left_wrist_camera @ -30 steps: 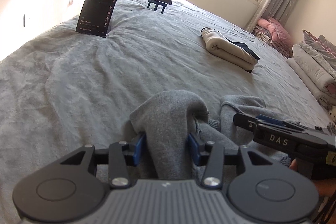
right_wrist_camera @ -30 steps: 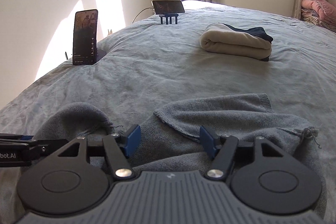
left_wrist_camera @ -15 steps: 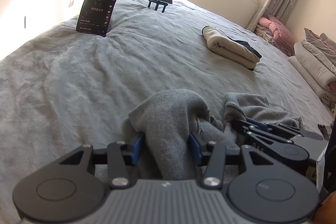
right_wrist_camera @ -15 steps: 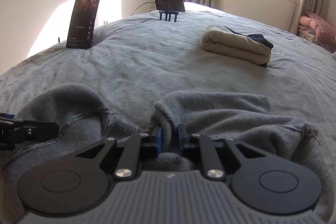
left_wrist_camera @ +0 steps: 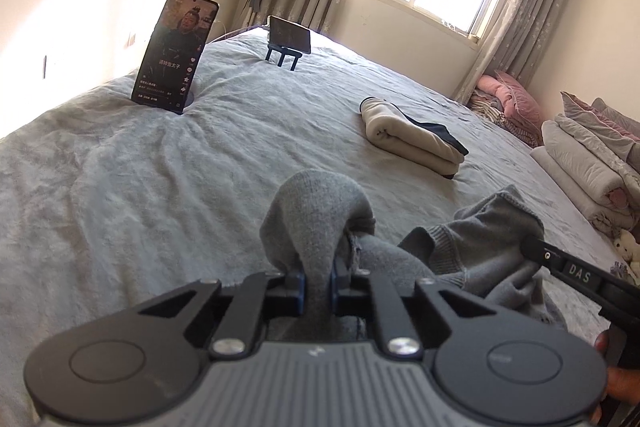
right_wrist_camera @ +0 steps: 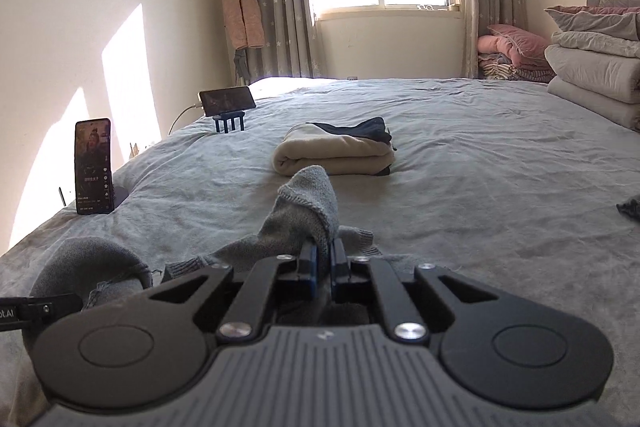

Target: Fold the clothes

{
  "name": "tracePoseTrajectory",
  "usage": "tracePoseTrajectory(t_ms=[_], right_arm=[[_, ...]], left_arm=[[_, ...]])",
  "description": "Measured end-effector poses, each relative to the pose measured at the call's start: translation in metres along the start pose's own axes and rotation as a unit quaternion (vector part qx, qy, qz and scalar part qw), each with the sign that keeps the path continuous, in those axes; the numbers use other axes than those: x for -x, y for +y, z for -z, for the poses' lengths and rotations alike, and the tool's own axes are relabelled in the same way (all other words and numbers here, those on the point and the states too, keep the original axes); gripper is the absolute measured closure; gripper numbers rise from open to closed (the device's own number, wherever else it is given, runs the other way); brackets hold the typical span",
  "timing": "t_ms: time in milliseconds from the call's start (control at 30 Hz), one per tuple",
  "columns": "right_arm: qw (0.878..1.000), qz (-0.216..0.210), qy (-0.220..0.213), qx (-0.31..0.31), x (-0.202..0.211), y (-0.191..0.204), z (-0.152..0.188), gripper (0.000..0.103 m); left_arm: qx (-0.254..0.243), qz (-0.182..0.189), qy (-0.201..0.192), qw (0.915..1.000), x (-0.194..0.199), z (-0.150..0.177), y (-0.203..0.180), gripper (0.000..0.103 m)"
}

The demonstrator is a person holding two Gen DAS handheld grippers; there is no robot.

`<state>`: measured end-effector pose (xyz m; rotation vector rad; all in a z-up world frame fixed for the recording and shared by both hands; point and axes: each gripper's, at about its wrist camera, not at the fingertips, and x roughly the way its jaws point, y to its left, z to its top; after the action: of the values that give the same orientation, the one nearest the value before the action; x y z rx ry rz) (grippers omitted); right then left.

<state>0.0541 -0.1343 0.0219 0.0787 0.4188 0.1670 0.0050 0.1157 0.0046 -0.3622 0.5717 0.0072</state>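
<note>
Left wrist view shows your left gripper pinched tight on a bunched fold of the grey sweater, which humps up over the blue pads. Your right gripper is likewise clamped on another raised corner of that sweater, its ribbed edge standing above the fingers. The rest of the garment lies crumpled on the grey bedspread, on your near side of the folded cream garment, which rests well apart from it, further up the bed. Left of that folded piece, an upright phone stands lit, and beyond it a second phone sits sideways on a blue stand.
</note>
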Motion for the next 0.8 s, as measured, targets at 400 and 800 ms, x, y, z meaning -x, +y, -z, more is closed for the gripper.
tracePoseTrajectory(t_ms=[400,800], right_arm=[[0.998,0.043,0.002,-0.04,0.038,-0.067,0.001,0.096],[0.995,0.007,0.094,-0.029,0.053,-0.103,0.039,0.096]], left_arm=[[-0.061,0.083,0.077,0.9917,-0.007,0.02,-0.033,0.092],[-0.151,0.128,0.122,0.9727,0.006,0.044,-0.035,0.093]])
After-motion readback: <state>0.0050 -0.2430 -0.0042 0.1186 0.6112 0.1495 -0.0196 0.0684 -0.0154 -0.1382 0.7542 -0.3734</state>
